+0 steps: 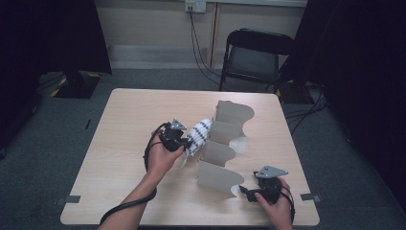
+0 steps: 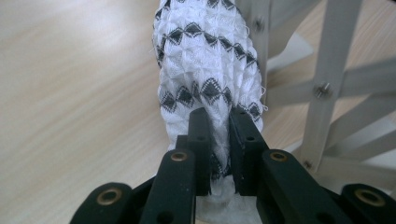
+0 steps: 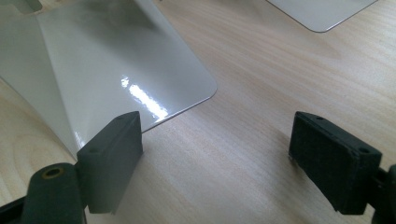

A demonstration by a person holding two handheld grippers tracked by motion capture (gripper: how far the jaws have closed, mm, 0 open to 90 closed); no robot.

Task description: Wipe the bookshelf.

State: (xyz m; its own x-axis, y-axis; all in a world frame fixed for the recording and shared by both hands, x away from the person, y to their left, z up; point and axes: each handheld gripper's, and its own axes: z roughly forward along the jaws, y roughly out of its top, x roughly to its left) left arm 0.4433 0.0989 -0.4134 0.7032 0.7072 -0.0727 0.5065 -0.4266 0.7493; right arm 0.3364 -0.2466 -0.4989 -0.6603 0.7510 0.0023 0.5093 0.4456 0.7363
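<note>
A rolled white cloth with black diamond bands (image 1: 198, 135) (image 2: 205, 70) is lifted off the table beside a grey folding rack (image 1: 225, 143). My left gripper (image 1: 184, 142) (image 2: 218, 140) is shut on the near end of that cloth, the fabric pinched between its jaws. The rack's slats and rivets (image 2: 322, 88) stand just right of the cloth. My right gripper (image 1: 243, 190) (image 3: 215, 154) rests low near the table's front right, jaws wide open over bare wood. Its left jaw sits at the edge of a glossy grey rack panel (image 3: 116, 70).
The light wooden table (image 1: 129, 124) has free room on its left half. A black folding chair (image 1: 256, 55) stands behind the far edge. Cables hang from a wall socket (image 1: 195, 5). Dark curtains flank both sides.
</note>
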